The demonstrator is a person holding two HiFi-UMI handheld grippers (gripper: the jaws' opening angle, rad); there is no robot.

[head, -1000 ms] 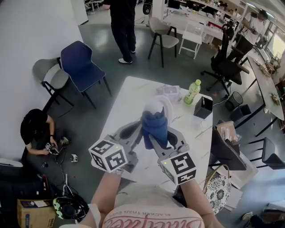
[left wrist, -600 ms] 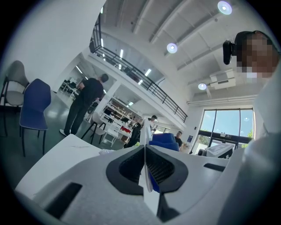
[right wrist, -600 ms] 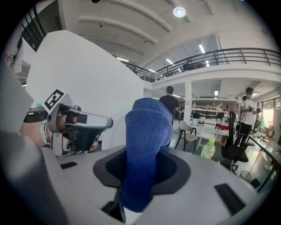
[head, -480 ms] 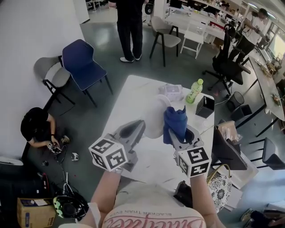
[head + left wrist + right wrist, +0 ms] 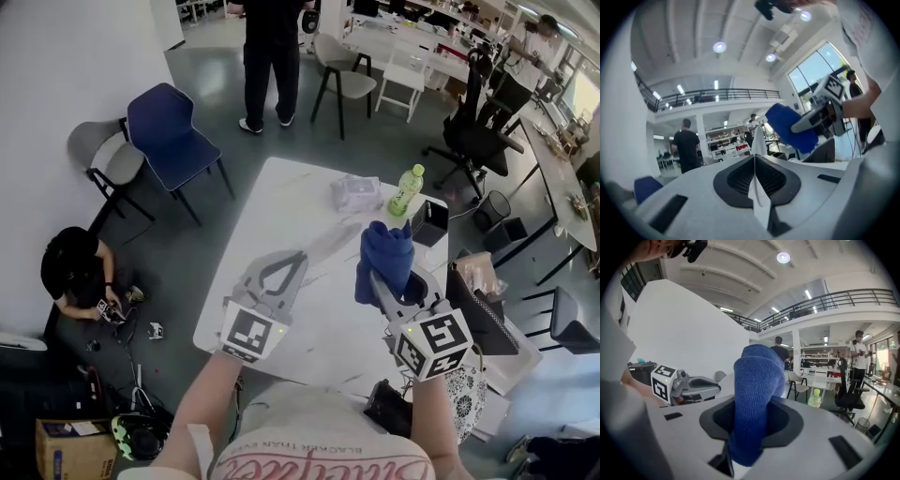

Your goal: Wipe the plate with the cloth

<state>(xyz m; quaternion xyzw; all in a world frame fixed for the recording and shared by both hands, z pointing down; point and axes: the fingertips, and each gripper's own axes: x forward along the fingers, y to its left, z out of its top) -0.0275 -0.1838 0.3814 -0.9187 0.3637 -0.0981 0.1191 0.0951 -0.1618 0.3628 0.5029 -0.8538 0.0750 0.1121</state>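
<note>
My left gripper (image 5: 296, 257) is shut on the rim of a white plate (image 5: 334, 236), held above the white table (image 5: 272, 202). In the left gripper view the plate (image 5: 758, 140) shows edge-on as a thin white sliver pinched between the closed jaws (image 5: 754, 161). A bunched blue cloth (image 5: 384, 255) stands up out of my right gripper (image 5: 379, 281), which is shut on it. Gripper and cloth are just right of the plate and apart from it. The right gripper view has the cloth (image 5: 757, 380) filling the jaws (image 5: 749, 408), with the left gripper (image 5: 696, 386) off to the left.
On the table's far end stand a green bottle (image 5: 405, 190), a black box (image 5: 429, 225) and a clear wrapped pack (image 5: 354, 192). A blue chair (image 5: 164, 131) and a grey chair (image 5: 103, 159) are at the left. One person stands beyond the table (image 5: 267, 47), another crouches on the floor (image 5: 70, 267).
The right gripper has carried the cloth rightwards off the plate's face. The left gripper has rolled, turning the plate from upright and face-on to nearly edge-on.
</note>
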